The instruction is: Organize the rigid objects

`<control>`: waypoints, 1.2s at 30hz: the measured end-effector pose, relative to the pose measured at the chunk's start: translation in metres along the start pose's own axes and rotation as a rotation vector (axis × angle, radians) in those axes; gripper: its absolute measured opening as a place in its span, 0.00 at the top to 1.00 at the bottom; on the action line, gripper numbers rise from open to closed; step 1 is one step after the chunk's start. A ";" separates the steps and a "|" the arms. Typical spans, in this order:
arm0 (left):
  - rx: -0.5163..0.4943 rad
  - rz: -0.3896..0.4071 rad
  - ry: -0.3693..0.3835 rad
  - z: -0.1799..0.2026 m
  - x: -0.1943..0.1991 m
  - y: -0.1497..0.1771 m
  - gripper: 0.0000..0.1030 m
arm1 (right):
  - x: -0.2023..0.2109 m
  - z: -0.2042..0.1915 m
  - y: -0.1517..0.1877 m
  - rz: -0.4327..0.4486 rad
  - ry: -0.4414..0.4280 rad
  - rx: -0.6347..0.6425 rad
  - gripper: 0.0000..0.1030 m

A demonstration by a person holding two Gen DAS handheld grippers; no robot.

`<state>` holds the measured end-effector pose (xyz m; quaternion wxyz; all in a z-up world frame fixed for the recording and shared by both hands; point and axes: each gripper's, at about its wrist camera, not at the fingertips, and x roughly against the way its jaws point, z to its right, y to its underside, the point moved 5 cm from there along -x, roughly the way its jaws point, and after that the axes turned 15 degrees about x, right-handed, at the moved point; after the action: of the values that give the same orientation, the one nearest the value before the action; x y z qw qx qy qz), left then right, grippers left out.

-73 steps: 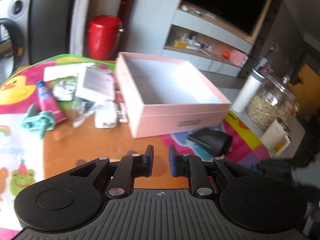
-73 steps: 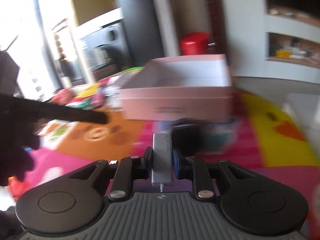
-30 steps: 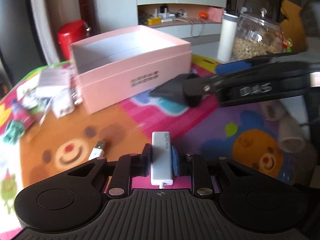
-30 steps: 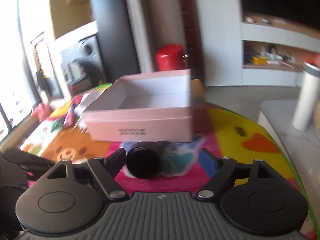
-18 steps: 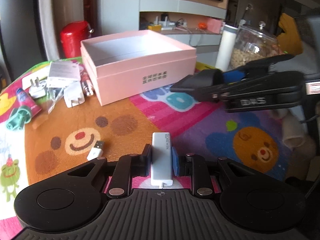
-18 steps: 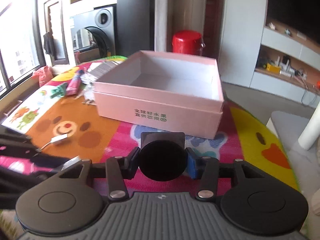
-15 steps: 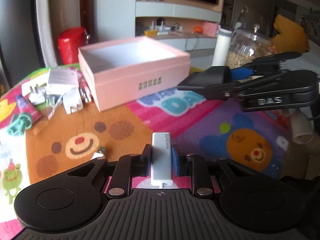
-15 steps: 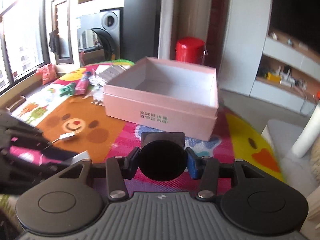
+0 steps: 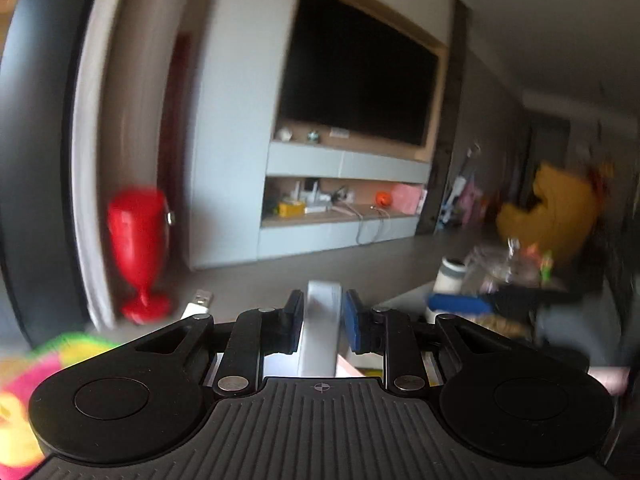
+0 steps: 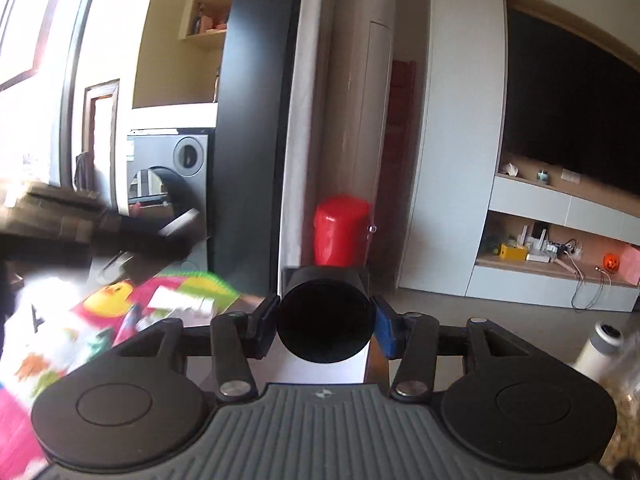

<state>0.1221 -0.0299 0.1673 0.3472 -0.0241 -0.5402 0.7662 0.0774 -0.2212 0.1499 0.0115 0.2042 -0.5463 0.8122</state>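
My left gripper [image 9: 323, 314] is shut on a white USB hub [image 9: 322, 332]; its cable plug [image 9: 197, 305] dangles at the left. My right gripper [image 10: 325, 320] is shut on a black cylindrical object [image 10: 325, 318] whose round end faces the camera. Both grippers are tilted up toward the room. A pale strip of the pink box [image 10: 320, 368] shows just under the black object, and a sliver of it [image 9: 346, 367] under the hub. In the left wrist view the right gripper [image 9: 472, 304] appears as a blurred blue-and-black shape at the right.
A red bin [image 10: 342, 236] stands by the wall, also in the left wrist view [image 9: 138, 252]. The colourful mat [image 10: 60, 340] with small items [image 10: 176, 300] lies low left. A white bottle [image 10: 600, 344] and glass jar [image 9: 508, 268] stand at the right. A TV unit [image 9: 352, 200] is behind.
Both grippers have lifted and tilted upward, so the mat and pink box dropped almost out of view. The hub and the black object stay gripped.
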 end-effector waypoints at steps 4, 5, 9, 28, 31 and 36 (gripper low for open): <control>0.093 -0.047 -0.102 -0.056 -0.025 0.022 0.75 | -0.014 -0.019 0.030 -0.051 -0.075 -0.018 0.35; 0.115 -0.064 -0.129 -0.072 -0.031 0.029 0.75 | -0.015 -0.026 0.041 -0.069 -0.099 -0.008 0.35; 0.179 -0.118 -0.218 -0.130 -0.049 0.049 0.75 | -0.018 -0.051 0.078 -0.145 -0.140 0.029 0.35; 0.025 -0.359 -0.222 -0.162 -0.103 0.086 0.96 | -0.033 -0.089 0.099 -0.247 -0.250 -0.015 0.34; -0.013 -0.403 -0.193 -0.156 -0.087 0.098 0.96 | -0.030 -0.089 0.101 -0.250 -0.254 -0.024 0.34; 0.015 -0.397 -0.170 -0.153 -0.044 0.128 0.93 | -0.030 -0.093 0.104 -0.256 -0.315 -0.066 0.33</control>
<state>0.1540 0.0475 -0.0188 0.4447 0.1502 -0.5559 0.6861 0.0504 -0.1733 0.0181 0.0358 0.3960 -0.5371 0.7439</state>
